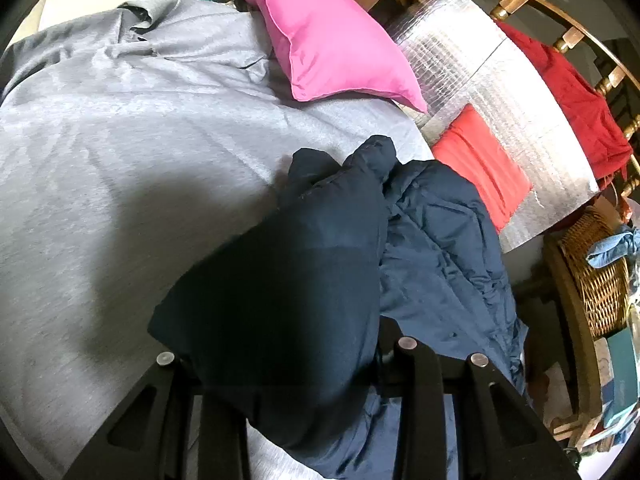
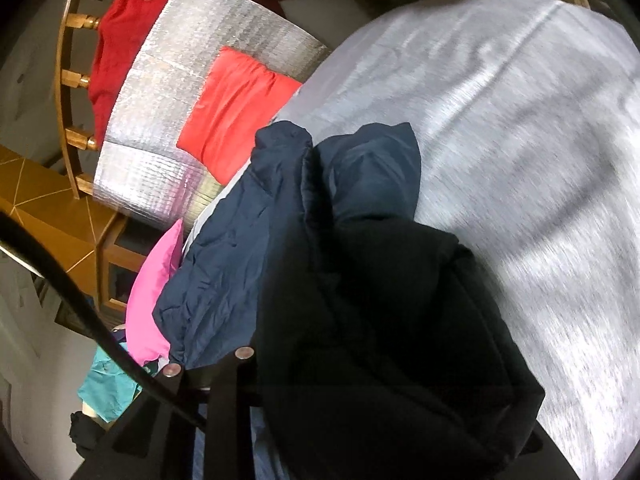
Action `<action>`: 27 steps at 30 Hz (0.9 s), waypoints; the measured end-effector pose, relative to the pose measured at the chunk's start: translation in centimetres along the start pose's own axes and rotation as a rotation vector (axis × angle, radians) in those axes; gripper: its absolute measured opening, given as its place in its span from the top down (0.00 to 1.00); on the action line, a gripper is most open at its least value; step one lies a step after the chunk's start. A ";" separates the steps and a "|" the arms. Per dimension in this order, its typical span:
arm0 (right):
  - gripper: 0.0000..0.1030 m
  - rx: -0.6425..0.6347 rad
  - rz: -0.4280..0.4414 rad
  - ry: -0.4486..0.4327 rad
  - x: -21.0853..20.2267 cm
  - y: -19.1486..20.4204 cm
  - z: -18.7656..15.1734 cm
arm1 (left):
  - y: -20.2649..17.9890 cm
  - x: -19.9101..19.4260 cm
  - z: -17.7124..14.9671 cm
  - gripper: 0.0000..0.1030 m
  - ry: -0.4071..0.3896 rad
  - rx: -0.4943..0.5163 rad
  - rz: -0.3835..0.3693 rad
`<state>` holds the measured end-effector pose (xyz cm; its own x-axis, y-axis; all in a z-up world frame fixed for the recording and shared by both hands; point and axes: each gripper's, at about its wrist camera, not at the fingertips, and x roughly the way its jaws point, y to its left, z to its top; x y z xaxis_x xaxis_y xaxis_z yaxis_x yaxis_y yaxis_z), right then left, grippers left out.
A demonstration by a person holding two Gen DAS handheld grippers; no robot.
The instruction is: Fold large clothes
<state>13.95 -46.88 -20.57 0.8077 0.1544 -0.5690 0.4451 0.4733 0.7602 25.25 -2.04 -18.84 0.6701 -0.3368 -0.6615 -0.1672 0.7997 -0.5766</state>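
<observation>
A navy padded jacket (image 1: 436, 232) lies bunched on a wide grey cloth (image 1: 120, 160) that has a collar at its far end. In the left wrist view a dark fold of the jacket (image 1: 288, 288) is raised and drapes over my left gripper (image 1: 296, 364), which is shut on it with its fingertips hidden. The right wrist view shows the same jacket (image 2: 240, 248) from the other side. Another fold of it (image 2: 380, 300) is pulled up over my right gripper (image 2: 352, 364), which is shut on the fabric. The grey cloth (image 2: 520, 140) spreads out to the right.
A pink pillow (image 1: 328, 36) rests at the far edge of the grey cloth. Beyond it lies a silver foil mat (image 1: 480, 64) with an orange-red cloth (image 1: 480, 164) on it. A red garment (image 1: 576, 96) hangs on a wooden rail. A wicker basket (image 1: 600, 280) stands to the right.
</observation>
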 end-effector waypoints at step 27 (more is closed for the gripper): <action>0.43 0.172 0.038 0.155 -0.9 -4.0 -0.6 | 2.8 -1.1 -0.8 0.39 0.150 0.037 0.101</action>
<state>11.27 -48.42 -23.29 0.7622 0.3069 -0.5700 0.4852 0.3120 0.8168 23.48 0.10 -20.13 0.5357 -0.3215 -0.7808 -0.2002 0.8500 -0.4873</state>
